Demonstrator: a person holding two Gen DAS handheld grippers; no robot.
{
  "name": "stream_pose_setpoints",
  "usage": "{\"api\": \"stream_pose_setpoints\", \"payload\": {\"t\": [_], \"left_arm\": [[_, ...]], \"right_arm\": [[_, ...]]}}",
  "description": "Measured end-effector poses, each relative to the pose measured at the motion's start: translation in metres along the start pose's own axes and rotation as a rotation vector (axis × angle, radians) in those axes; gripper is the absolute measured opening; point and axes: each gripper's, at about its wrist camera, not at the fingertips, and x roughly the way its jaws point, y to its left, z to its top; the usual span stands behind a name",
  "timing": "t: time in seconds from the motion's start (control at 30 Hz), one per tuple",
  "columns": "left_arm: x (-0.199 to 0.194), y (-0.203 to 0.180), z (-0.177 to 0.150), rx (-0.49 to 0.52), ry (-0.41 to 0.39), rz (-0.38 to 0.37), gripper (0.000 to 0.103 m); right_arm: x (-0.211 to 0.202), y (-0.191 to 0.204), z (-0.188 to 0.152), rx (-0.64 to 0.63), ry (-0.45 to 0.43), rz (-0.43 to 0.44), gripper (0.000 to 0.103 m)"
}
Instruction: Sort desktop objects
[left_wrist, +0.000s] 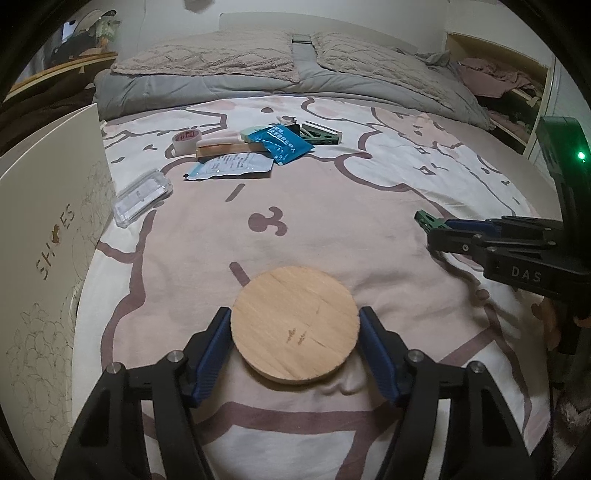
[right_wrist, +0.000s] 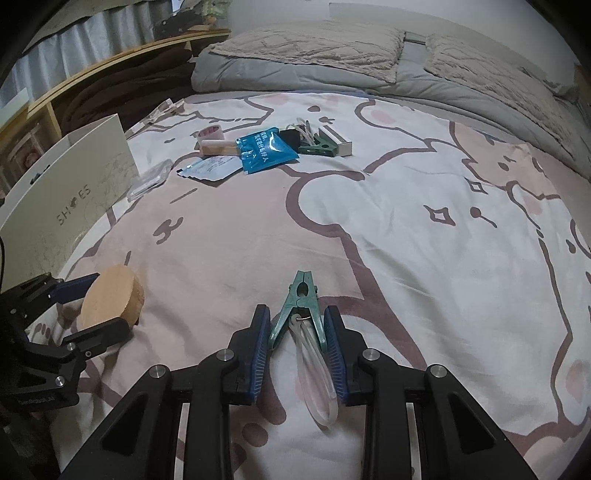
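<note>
A: Where is the green clip (right_wrist: 301, 308) pointed?
B: Away, up the bed (right_wrist: 406, 221); it is squeezed by the right tool (right_wrist: 297, 345).
A: And the wooden disc (left_wrist: 295, 325)?
B: Laid flat, pinched by the left tool (left_wrist: 295, 354). Pillows (left_wrist: 207, 61) are seen behind.

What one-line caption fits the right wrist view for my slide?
Right gripper closed on a green clothespin on the bedspread, while the left gripper brackets a wooden disc.

"SHOES" on white box (left_wrist: 55, 236); "DAS" on right gripper (left_wrist: 437, 236) body
</note>
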Motion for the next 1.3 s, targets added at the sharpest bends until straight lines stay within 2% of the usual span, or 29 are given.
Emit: {"api": "stream_pose_setpoints", "payload": {"t": [0.13,0.47,1.0,1.13,1.3], "left_arm": [[-0.001,-0.001,0.0,0.002,-0.003,0.005,0.068],[-0.008,0.0,0.002,0.003,-0.026,0.011,0.068],[-0.032,0.0,0.003,-0.008,-0.084,0.019,0.068],[-0.038,0.005,0.002,-0.046,-0.076,-0.023,0.068],[-0.048,0.007,0.001,-0.053,-0.084,-0.022,0.068]], "right_arm": [[-0.003,-0.001,-0.001,0.036,0.003,0.039,0.03],[-0.011,0.004,-0.005,0.075,-0.008,0.044,0.03],[-0.039,0.02,-0.011,0.152,-0.087,0.09,0.03],[-0.05,0.03,-0.013,0.16,-0.112,0.101,0.03],[-0.062,0.043,-0.018,0.168,-0.137,0.124,0.03]]}}
